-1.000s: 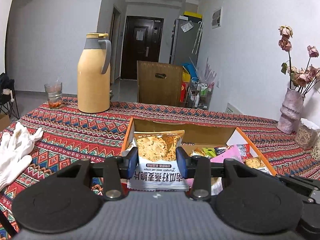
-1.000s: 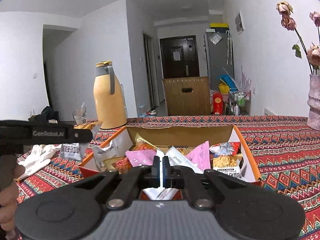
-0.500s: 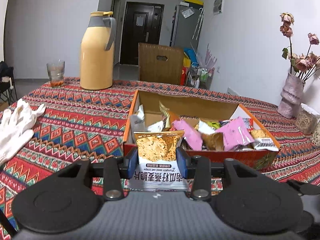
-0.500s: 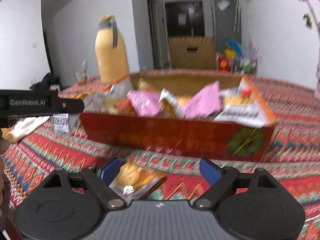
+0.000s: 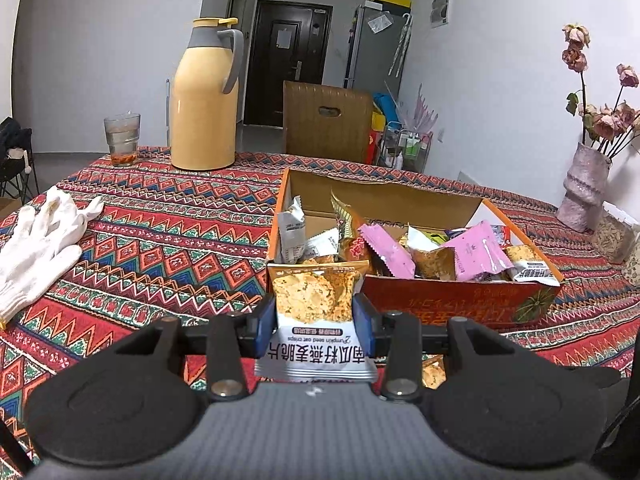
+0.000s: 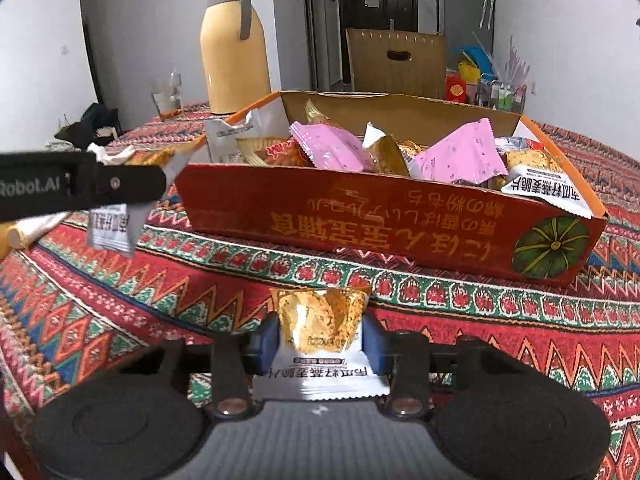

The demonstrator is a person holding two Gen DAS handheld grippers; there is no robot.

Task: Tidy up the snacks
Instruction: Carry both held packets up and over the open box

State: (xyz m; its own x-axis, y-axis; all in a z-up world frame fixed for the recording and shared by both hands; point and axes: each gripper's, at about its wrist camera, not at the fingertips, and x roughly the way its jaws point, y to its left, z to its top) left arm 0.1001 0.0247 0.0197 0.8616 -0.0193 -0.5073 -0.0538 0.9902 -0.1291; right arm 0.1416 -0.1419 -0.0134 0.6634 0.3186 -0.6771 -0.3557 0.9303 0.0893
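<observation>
My left gripper (image 5: 315, 322) is shut on a pumpkin seed oat crisp packet (image 5: 316, 320) and holds it above the patterned tablecloth, just in front of the red and orange snack box (image 5: 452, 300). The box holds several packets, pink ones among them. My right gripper (image 6: 320, 338) has its blue pads against the sides of a second oat crisp packet (image 6: 322, 340) that lies low on the cloth in front of the box (image 6: 360, 216). The left gripper with its packet (image 6: 110, 228) shows at the left of the right wrist view.
A yellow thermos (image 5: 204, 96) and a glass (image 5: 122, 134) stand at the far left of the table. White gloves (image 5: 36, 240) lie at the left edge. A vase of dried roses (image 5: 584, 188) stands at the right. A brown chair (image 5: 326, 120) stands behind the table.
My right gripper left the box, opened wide, dropped in front of it and closed on a packet on the cloth. My left gripper drew back from the box with its packet.
</observation>
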